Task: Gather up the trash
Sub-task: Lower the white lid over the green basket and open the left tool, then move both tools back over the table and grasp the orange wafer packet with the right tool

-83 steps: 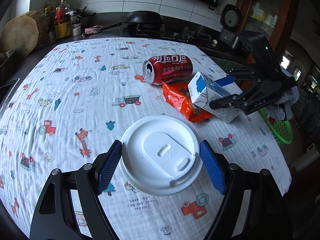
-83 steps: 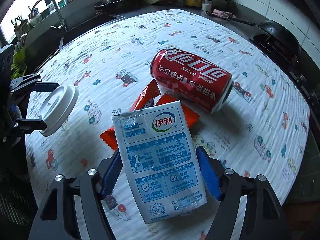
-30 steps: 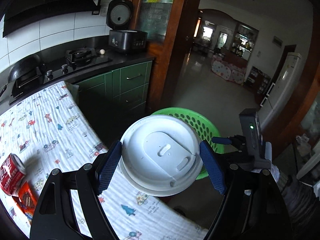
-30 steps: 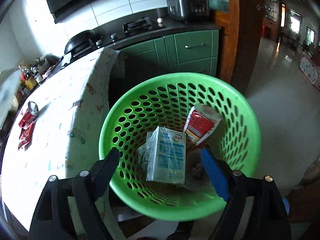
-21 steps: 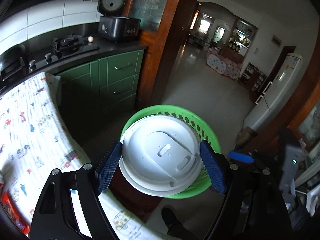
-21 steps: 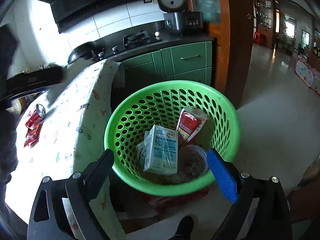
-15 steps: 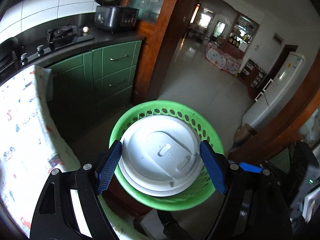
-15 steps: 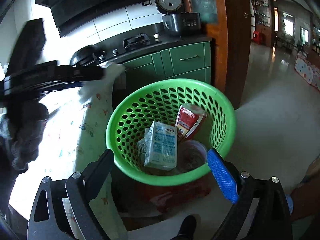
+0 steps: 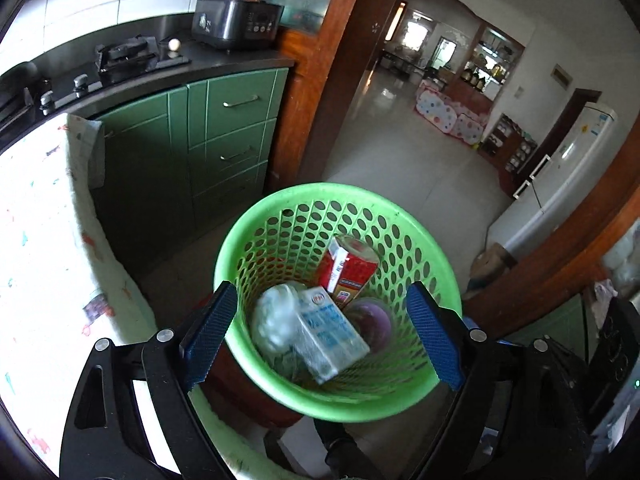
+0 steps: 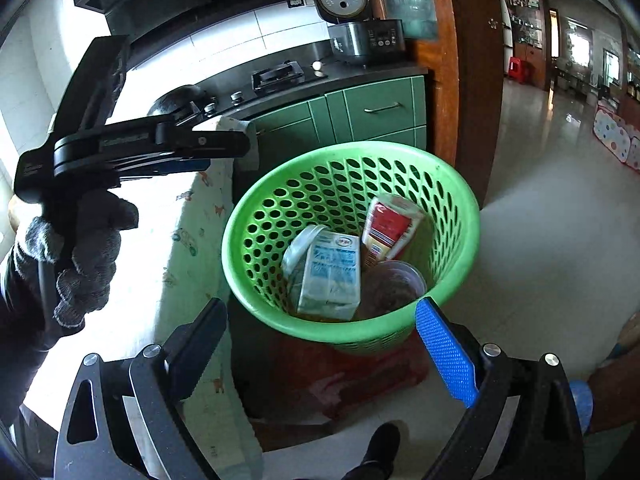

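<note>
A green perforated basket stands on the floor beside the table and shows in the right wrist view too. Inside lie a blue-and-white milk carton, a red carton, a clear cup and a white lid blurred against the wall. My left gripper is open and empty above the basket; it is seen from the side in the right wrist view. My right gripper is open and empty over the near rim.
The table with the patterned cloth is to the left of the basket. Green cabinets and a counter with a hob and rice cooker stand behind. A wooden door frame and tiled floor lie to the right.
My left gripper opened and let go of the white lid, which dropped into the basket. My right gripper drew back a little from the basket, still open.
</note>
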The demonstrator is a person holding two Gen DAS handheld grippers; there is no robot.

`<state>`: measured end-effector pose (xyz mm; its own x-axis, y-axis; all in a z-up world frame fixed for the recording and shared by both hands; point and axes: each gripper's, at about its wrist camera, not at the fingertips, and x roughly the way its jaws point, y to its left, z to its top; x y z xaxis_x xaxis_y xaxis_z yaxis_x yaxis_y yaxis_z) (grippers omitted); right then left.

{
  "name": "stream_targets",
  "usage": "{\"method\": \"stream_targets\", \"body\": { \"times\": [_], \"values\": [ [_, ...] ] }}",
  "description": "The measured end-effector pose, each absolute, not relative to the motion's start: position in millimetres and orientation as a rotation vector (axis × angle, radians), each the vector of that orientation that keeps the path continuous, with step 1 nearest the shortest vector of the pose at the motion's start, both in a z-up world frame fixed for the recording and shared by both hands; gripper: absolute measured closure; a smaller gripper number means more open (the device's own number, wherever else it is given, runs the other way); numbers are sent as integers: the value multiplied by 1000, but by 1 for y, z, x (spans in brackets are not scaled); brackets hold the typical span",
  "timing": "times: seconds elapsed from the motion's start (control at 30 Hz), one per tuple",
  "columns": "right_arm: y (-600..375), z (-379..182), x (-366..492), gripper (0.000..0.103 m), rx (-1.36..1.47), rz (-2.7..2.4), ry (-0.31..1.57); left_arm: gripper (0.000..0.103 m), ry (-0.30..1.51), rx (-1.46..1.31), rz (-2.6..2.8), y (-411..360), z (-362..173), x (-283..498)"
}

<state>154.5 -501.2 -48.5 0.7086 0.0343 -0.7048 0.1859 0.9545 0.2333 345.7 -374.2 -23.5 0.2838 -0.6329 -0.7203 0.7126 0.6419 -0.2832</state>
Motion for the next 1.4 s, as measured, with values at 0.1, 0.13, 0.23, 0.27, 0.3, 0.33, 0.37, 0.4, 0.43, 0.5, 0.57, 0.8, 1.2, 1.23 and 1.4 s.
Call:
{"method": "stream_targets", "body": {
  "times": [0.1,0.13,0.23,0.27,0.3,0.33,0.37,0.4,0.43,0.5,0.57,0.8,1.2,1.23,1.4],
  "values": [
    [-487,-43,152,11,295,-67,768,18,886,113,-880,-356,-14,334],
    [-483,-41,152,11,295,-59,764,18,878,116,-873,-348,-11,329],
    [-465,-33,152,11,284,-27,753,18,856,121,-846,-321,-4,317],
    [-458,-31,152,11,280,-16,749,18,847,123,-835,-312,-2,314],
    [-453,-29,154,11,278,-3,748,18,842,124,-825,-303,-1,309],
    [-446,-28,155,11,274,9,747,18,838,124,-813,-293,1,306],
    [-439,-26,156,11,269,21,745,18,831,120,-797,-282,2,303],
    [-433,-24,159,11,265,31,745,18,829,115,-781,-270,2,301],
    [-425,-23,160,11,261,43,745,18,829,109,-769,-260,3,299],
    [-411,-21,165,11,255,71,747,18,828,92,-731,-235,3,296],
    [-397,-20,168,11,246,97,748,18,821,78,-697,-212,6,293],
    [-341,-16,187,11,205,195,767,18,798,6,-554,-118,13,286],
    [-244,-17,244,11,167,362,819,17,778,-127,-322,29,11,273],
    [-234,-18,251,11,165,380,830,17,777,-138,-309,38,11,271],
    [-189,-26,287,11,150,442,878,17,775,-172,-243,79,3,267]
  ]
}}
